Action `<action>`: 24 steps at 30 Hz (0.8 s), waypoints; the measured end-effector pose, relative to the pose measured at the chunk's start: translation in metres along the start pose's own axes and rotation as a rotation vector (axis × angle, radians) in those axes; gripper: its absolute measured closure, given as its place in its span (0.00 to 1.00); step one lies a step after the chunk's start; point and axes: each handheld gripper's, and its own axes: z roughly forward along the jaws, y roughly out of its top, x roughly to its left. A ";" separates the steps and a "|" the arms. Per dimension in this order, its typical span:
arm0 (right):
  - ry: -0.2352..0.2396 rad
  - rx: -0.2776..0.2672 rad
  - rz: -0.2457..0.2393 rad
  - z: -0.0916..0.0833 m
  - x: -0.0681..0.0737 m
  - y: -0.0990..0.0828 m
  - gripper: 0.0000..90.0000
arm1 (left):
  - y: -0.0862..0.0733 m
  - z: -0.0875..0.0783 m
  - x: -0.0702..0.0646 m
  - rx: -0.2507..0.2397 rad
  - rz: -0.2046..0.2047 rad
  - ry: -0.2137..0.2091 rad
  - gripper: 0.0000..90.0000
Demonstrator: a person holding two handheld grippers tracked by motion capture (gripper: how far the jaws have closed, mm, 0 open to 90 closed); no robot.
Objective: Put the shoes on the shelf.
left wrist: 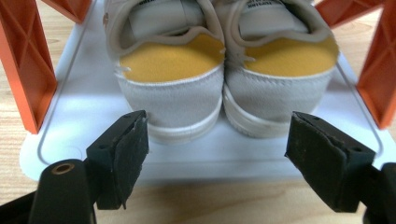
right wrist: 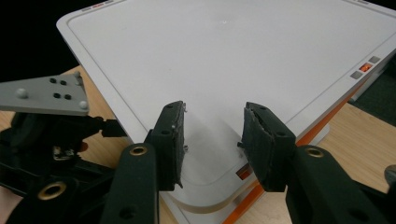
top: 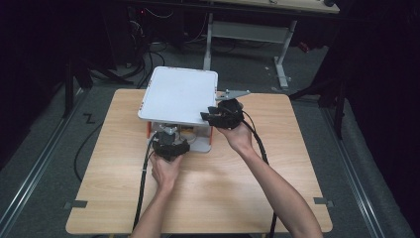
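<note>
**Shoes on a low shelf, grippers at its edges**

A pair of shoes (left wrist: 224, 88) sat heels-out on the rack's bottom tray (left wrist: 70, 126), between orange posts (left wrist: 23, 70). The left gripper (left wrist: 217, 154) faced them, jaws wide apart, empty. The right gripper (right wrist: 212, 144) hovered over the top shelf's (top: 178, 94) corner, jaws parted, empty.

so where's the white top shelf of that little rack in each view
High view: the white top shelf lies centre, at the table's far side.
Left gripper view: not in the picture; the camera looks beneath it at the pair of shoes.
Right gripper view: it spreads across the upper picture.
Shared landmark: the orange posts.
</note>
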 end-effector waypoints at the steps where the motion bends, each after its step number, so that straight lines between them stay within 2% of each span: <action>1: -0.001 0.001 -0.004 -0.001 0.000 0.000 0.65 | -0.001 -0.003 0.001 0.001 -0.001 -0.007 0.24; 6: 0.001 -0.040 0.019 -0.019 -0.007 -0.002 0.63 | -0.003 -0.016 0.007 0.003 0.013 -0.043 0.27; 12: -0.020 -0.063 0.030 -0.049 -0.017 -0.017 0.63 | -0.008 -0.036 0.012 -0.010 0.079 -0.081 0.32; 18: -0.042 -0.080 0.054 -0.074 -0.029 -0.034 0.62 | -0.009 -0.053 0.014 -0.059 0.081 -0.124 0.32; 24: -0.059 -0.093 0.085 -0.094 -0.038 -0.053 0.61 | -0.009 -0.067 0.015 -0.093 0.088 -0.147 0.33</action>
